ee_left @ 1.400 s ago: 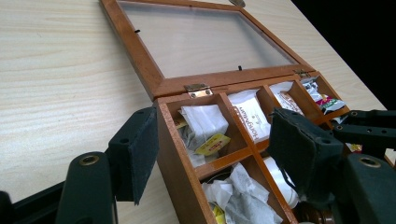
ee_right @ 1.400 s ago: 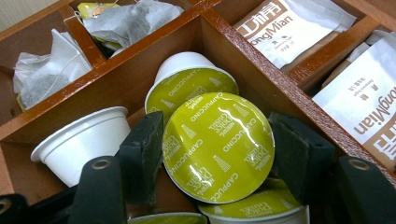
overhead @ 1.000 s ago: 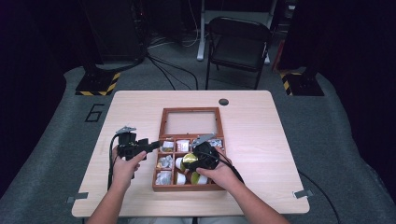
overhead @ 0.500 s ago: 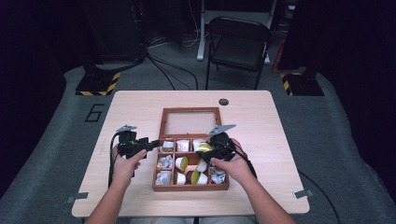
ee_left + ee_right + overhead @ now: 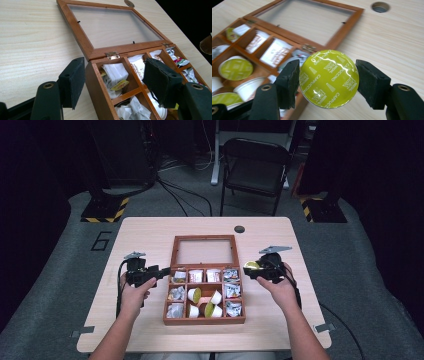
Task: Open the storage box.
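A wooden box (image 5: 205, 320) with compartments lies mid-table, its glass lid (image 5: 203, 251) folded flat behind it. It holds tea bags (image 5: 113, 75) and several capsules (image 5: 194, 294). My left gripper (image 5: 156, 271) is at the box's left far corner (image 5: 100, 82), shut astride the wall. One pad (image 5: 73, 82) is outside and the other pad (image 5: 160, 80) inside. My right gripper (image 5: 328, 82) is shut on a green-lidded cappuccino capsule (image 5: 328, 78). It holds that capsule (image 5: 251, 265) just right of the box, above the table (image 5: 280, 320).
A round cable hole (image 5: 239, 229) sits in the table behind the lid. A black chair (image 5: 255, 162) stands beyond the far edge, and stands with striped bases (image 5: 102, 210) flank it. Bare wood lies on both sides of the box.
My right gripper has lifted out of the box and swung right with the green capsule in it. The left gripper has stayed at the box's corner.
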Tool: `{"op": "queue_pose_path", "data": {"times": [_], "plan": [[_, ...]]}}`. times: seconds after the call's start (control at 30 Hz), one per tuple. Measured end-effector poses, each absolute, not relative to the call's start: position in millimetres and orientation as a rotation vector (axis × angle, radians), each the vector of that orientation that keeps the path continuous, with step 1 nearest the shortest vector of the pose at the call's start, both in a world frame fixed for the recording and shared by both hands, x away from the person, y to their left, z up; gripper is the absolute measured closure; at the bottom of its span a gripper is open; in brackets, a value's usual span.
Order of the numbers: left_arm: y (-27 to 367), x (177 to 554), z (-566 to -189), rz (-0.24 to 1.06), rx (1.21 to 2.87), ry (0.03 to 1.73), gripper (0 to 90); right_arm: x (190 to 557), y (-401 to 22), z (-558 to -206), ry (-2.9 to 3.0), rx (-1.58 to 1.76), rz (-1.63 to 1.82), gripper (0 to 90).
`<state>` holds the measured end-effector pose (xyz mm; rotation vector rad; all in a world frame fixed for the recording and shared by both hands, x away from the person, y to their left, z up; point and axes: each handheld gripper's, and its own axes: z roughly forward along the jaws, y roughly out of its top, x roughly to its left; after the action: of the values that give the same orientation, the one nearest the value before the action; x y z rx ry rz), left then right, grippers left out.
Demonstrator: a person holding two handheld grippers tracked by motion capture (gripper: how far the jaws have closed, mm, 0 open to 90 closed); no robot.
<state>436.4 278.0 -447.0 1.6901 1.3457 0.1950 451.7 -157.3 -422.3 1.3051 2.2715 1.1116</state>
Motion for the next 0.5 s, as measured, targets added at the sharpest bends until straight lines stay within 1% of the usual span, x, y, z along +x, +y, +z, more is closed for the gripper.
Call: {"op": "queue_pose_path", "data": {"times": [0.3, 0.5], "plan": [[277.6, 438.1, -447.0, 0.191, 1.687, 1.351, 33.9, 456.5, -187.5, -430.5, 2.187, 1.382, 1.023, 37.5], [278.3, 437.8, -446.0, 0.195, 1.688, 1.351, 33.9, 463.1, -206.0, -447.3, 2.136, 1.484, 0.971, 37.5]]}}
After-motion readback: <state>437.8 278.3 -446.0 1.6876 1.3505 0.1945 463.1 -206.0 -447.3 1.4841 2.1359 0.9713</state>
